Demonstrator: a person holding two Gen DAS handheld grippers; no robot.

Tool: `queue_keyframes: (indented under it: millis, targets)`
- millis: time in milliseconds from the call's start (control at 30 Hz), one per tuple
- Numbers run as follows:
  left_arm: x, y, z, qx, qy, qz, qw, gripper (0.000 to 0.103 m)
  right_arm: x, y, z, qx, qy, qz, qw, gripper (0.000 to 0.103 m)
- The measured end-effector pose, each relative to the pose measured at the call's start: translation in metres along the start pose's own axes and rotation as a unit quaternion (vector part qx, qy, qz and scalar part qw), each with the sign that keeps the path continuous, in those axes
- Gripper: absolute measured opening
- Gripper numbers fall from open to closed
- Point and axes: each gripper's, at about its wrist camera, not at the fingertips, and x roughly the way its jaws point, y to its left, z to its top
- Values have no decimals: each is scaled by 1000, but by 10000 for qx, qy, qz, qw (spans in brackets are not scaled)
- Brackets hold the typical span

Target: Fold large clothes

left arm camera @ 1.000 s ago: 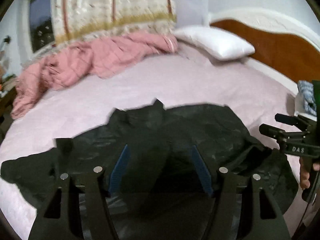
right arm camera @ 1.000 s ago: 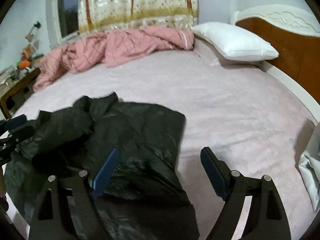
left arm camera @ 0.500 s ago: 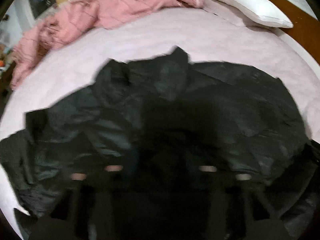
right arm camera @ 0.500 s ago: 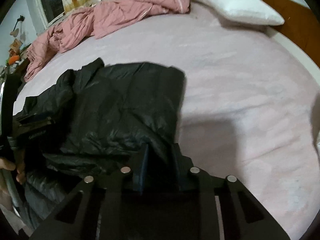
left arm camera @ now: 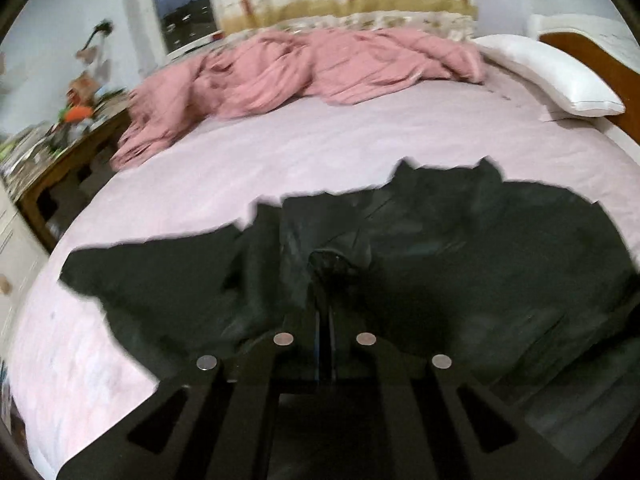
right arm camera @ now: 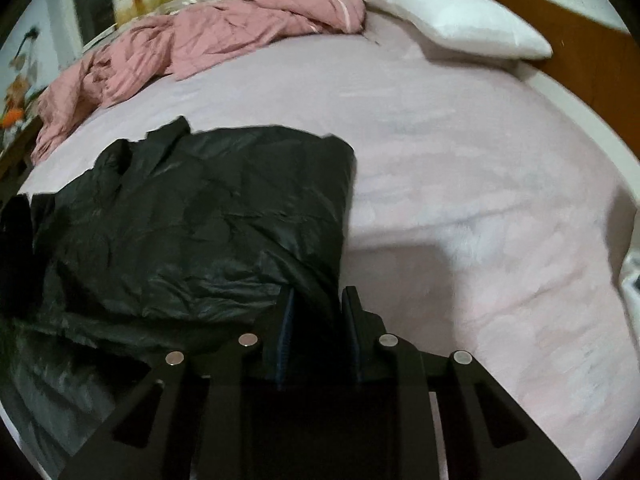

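Observation:
A black puffer jacket (left arm camera: pixel 480 248) lies spread on the pale pink bed sheet (left arm camera: pixel 320 148), one sleeve reaching left. My left gripper (left arm camera: pixel 326 300) is shut, with a bunched fold of the jacket pinched at its tips. In the right wrist view the jacket (right arm camera: pixel 200 208) fills the left half. My right gripper (right arm camera: pixel 318 300) is shut on its near right edge, and dark fabric shows between the blue pads (right arm camera: pixel 286 324). The jacket's lower part is hidden under both grippers.
A crumpled pink quilt (left arm camera: pixel 304 68) lies along the far side of the bed. A white pillow (left arm camera: pixel 552 76) rests against the wooden headboard (left arm camera: pixel 588 56) at the right. A cluttered wooden side table (left arm camera: pixel 60 152) stands left of the bed. Bare sheet (right arm camera: pixel 480 200) stretches right of the jacket.
Both grippers came down onto the jacket and went from open to shut on its fabric. The left wrist view has since swung left, and the right has stayed still since gripping.

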Motion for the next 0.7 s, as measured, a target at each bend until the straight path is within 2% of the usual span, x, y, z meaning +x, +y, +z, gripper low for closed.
queue_keyframes:
  millis: [100,167,233,267,300,333,367,400,467,600,700]
  targets:
    - [10,25,-18,-135,198,67,9997,3,-21,4,1,17,-385,335,9987,27]
    - [14,34,-29,-223,328,-40,9992,10,-34,7,-1,118,-654,728,9951,27]
    - [16,41,-36,-317,383,-84,9987,11,-37,17,-1,48,-564,1151,9917,27]
    - [14,43,-37,-356,362,-162,9986,13,-32,25,-1,-53,-390,1191,9921,27]
    - [11,43,-38,-371,320,-218,9986,14,-26,29,-1,-114,-255,1103,9935,27]
    - [6,44,-39,-377,267,-241,9986,20,-15,36,-2,-211,-29,888,9958,27]
    - [1,44,-39,-382,201,-211,9988,29,-9,38,-4,-259,64,816,9963,27]
    - [-3,46,-40,-386,148,-236,9989,32,1,41,-6,-305,203,751,9965,27]
    - [-10,48,-40,-406,18,-447,9982,40,16,43,-11,-295,428,671,9964,27]
    - [-17,53,-44,-549,-153,-771,9954,48,23,44,-7,-362,429,573,9968,27]
    - [-14,55,-49,-658,-97,-1203,9905,51,31,46,-5,-445,413,445,9972,27]
